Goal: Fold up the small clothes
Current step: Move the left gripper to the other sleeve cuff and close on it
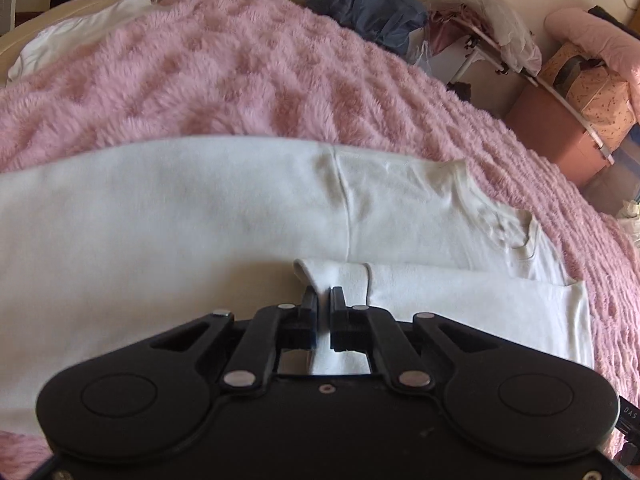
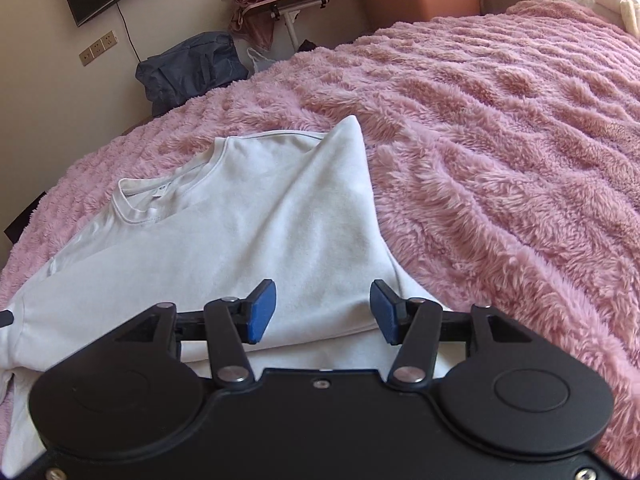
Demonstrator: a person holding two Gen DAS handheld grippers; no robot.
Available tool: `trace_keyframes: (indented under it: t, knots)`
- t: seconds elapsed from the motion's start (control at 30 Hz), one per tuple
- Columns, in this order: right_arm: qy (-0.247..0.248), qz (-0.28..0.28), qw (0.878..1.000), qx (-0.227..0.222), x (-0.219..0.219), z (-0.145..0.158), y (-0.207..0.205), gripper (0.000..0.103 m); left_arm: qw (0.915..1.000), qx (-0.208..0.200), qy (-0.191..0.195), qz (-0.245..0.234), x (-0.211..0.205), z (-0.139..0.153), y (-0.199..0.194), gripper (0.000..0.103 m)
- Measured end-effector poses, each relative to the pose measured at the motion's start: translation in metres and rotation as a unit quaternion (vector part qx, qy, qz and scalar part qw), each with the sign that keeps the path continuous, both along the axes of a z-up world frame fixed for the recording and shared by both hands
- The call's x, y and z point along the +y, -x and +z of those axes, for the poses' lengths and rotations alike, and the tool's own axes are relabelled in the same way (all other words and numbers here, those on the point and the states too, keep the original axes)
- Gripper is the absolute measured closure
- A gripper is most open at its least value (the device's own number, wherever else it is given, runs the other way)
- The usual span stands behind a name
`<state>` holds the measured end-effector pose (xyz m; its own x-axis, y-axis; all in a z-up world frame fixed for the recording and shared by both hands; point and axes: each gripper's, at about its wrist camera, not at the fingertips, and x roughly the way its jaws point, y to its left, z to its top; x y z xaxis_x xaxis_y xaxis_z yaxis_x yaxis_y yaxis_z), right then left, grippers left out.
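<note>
Currently: white T-shirt [image 1: 200, 220] on pink bed; left gripper [image 1: 323, 300] jaws pinching its folded edge; right gripper [image 2: 323, 310] jaws half-wide above fabric.

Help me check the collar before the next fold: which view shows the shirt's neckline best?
The right wrist view: the white shirt's neckline lies open to the camera, its ribbed band and inner label clear. The left wrist view shows the neckline only edge-on and puckered, far right, beyond the left gripper, whose jaws pinch a fold of shirt.
</note>
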<state>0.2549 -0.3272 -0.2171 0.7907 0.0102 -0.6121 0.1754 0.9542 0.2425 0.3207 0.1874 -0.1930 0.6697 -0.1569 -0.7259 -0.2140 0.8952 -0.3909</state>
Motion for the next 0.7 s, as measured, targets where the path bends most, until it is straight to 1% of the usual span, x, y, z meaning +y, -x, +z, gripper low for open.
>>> trace_keyframes:
  t: [0.03,0.07,0.13,0.17,0.2,0.23,0.27,0.33,0.37,0.43,0.53,0.63,0.7]
  knots:
    - [0.004,-0.003,1.000,0.007,-0.002,-0.004,-0.002,0.049,1.0000,0.009,-0.001,-0.003,-0.001,-0.012,0.000,0.098]
    - [0.004,-0.003,1.000,0.013,-0.004,-0.008,-0.003,0.050,0.9999,0.007,-0.007,-0.004,-0.001,-0.018,0.003,0.093]
    - [0.014,0.000,1.000,0.018,-0.003,-0.013,-0.003,0.051,0.9999,-0.002,0.013,0.002,0.004,-0.017,0.008,0.083]
    - [0.031,0.006,0.999,0.021,0.000,-0.015,-0.003,0.051,0.9994,-0.004,0.033,0.006,0.011,-0.012,0.012,0.066]
    - [0.043,0.011,0.999,0.023,0.002,-0.015,-0.004,0.051,0.9988,-0.006,0.046,0.015,0.018,-0.005,0.019,0.057]
    - [0.057,0.015,0.998,0.026,0.005,-0.015,-0.005,0.051,0.9988,-0.010,0.044,0.021,0.023,0.003,0.025,0.057]
    - [0.065,0.014,0.997,0.030,0.008,-0.013,-0.005,0.051,0.9990,-0.019,0.033,0.022,0.029,0.015,0.035,0.056]
    - [0.068,0.002,0.997,0.034,0.015,-0.005,-0.006,0.050,0.9988,-0.037,0.011,0.030,0.045,0.035,0.058,0.054]
    - [0.067,0.002,0.997,0.028,0.020,0.000,-0.004,0.050,0.9982,-0.044,0.003,0.040,0.058,0.044,0.074,0.053]
    - [0.066,0.019,0.998,0.004,0.037,0.012,0.000,0.050,0.9966,-0.047,-0.004,0.067,0.081,0.054,0.104,0.052]
    - [0.070,0.083,0.994,-0.025,0.084,0.029,0.007,0.049,0.9919,-0.037,-0.004,0.121,0.119,0.058,0.149,0.052]
    - [0.069,0.160,0.984,-0.040,0.142,0.037,0.009,0.049,0.9823,-0.027,0.003,0.185,0.161,0.054,0.199,0.052]
    - [0.068,0.206,0.975,-0.047,0.182,0.040,0.007,0.049,0.9728,-0.017,0.008,0.231,0.189,0.047,0.228,0.052]
